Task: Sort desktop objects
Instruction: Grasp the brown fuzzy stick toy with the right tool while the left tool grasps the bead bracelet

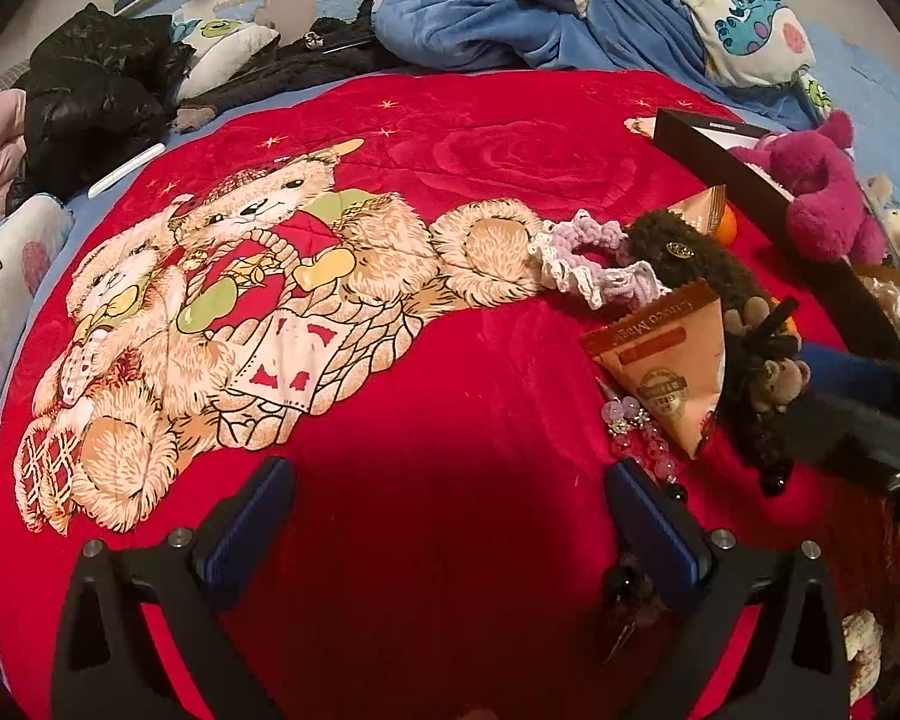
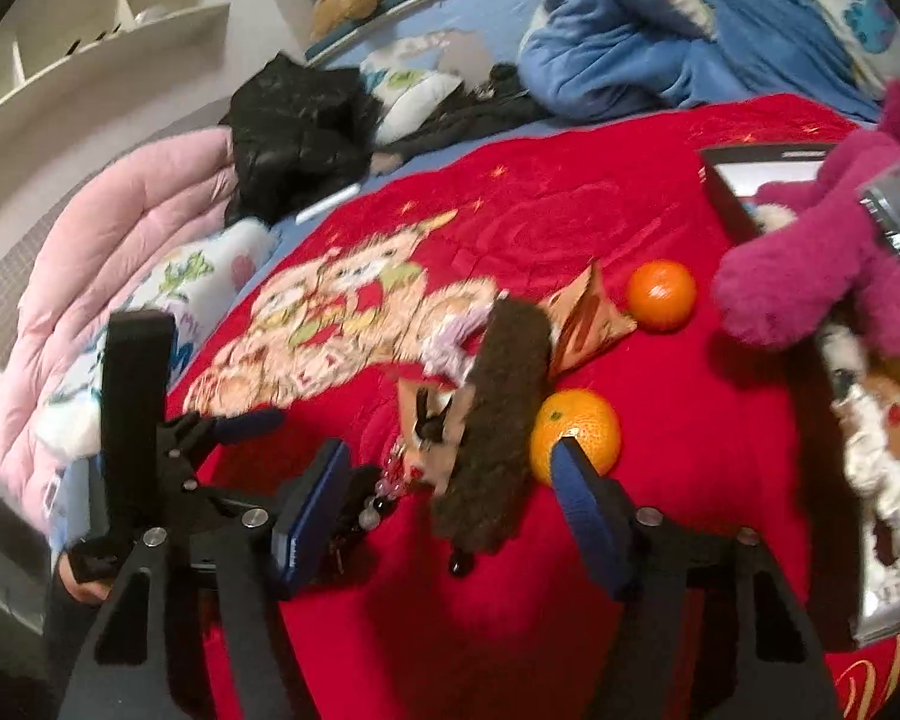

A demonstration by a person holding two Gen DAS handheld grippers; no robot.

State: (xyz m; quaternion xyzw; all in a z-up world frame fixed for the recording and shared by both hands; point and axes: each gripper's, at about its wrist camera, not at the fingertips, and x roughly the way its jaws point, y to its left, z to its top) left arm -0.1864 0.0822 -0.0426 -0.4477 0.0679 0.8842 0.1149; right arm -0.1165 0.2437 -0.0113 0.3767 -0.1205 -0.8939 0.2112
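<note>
The right gripper (image 2: 450,480) has fingers apart around the soft, light brown fuzzy scrunchie (image 2: 498,420) on the red blanket (image 2: 690,420). It should squash easily; pinch mid-band. The left gripper (image 1: 450,510) gapes empty.

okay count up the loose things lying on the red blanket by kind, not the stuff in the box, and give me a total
Oranges: 2
Triangular snack packets: 2
Brown fuzzy scrunchie: 1
Lilac crochet scrunchie: 1
Bead bracelet: 1
Total: 7
</note>
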